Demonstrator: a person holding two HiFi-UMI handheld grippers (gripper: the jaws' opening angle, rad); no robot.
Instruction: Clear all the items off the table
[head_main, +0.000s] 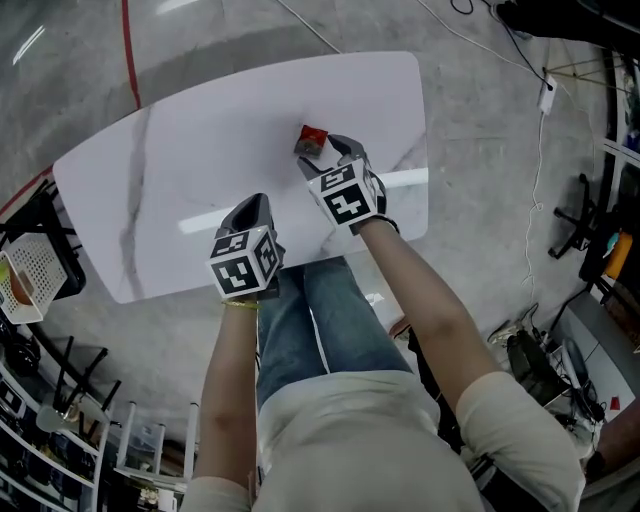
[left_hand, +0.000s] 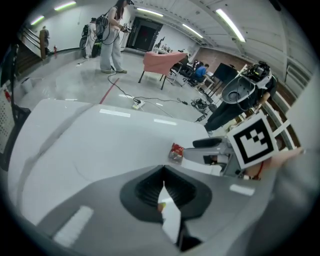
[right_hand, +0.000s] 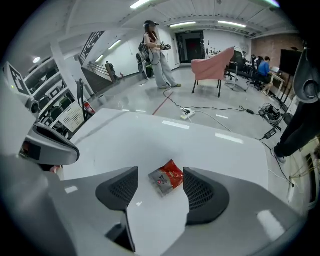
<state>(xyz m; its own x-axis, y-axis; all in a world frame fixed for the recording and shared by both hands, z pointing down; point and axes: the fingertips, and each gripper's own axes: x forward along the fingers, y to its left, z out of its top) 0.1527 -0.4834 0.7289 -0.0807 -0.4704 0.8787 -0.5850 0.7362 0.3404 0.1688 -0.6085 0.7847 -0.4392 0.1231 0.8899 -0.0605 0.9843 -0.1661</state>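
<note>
Snack packet (right_hand: 166, 180), red at one end and silver at the other, lies flat on the white table (head_main: 200, 150) between the right gripper's (right_hand: 160, 182) wide-apart jaws, ungripped. The left gripper's (left_hand: 162, 186) jaws are pressed together over the table's near edge.

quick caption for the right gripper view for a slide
Right gripper with open jaws framing a red and silver packet that lies on the white table.

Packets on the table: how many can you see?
1. The packet lies on the table, between the open jaws of the right gripper. No others visible; the grippers may hide some.
</note>
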